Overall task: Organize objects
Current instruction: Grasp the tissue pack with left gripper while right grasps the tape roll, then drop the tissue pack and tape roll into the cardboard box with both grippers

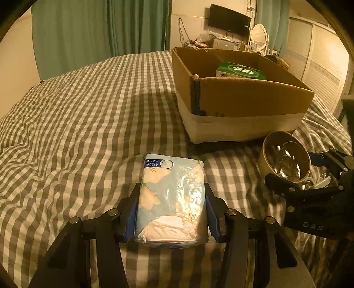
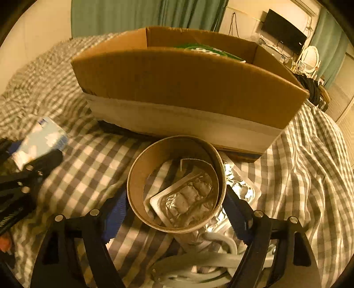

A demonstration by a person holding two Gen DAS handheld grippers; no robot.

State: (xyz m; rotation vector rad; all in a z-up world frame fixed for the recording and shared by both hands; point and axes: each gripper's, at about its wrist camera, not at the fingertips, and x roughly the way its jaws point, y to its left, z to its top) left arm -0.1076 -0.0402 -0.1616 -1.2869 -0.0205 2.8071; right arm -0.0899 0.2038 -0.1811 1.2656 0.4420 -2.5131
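My left gripper [image 1: 171, 212] is shut on a pale blue floral tissue pack [image 1: 170, 195], its pads pressing both long sides just over the checked bedspread [image 1: 88, 133]. An open cardboard box [image 1: 243, 97] stands beyond it to the right, with a green-and-white carton [image 1: 241, 71] inside. At the right edge, my right gripper [image 1: 295, 167] is shut on a brown cardboard ring [image 1: 264, 155]. In the right wrist view the cardboard ring [image 2: 137, 177] sits between the right gripper's [image 2: 176, 212] blue pads, close in front of the box [image 2: 177, 84]. The tissue pack [image 2: 42, 139] shows at the left.
A silver foil blister pack [image 2: 241, 186] and white cables [image 2: 210, 261] lie on the bed under the ring. Green curtains [image 1: 99, 28], a wall screen [image 1: 230, 18] and a cluttered dresser with a round mirror [image 1: 260, 34] stand behind the bed.
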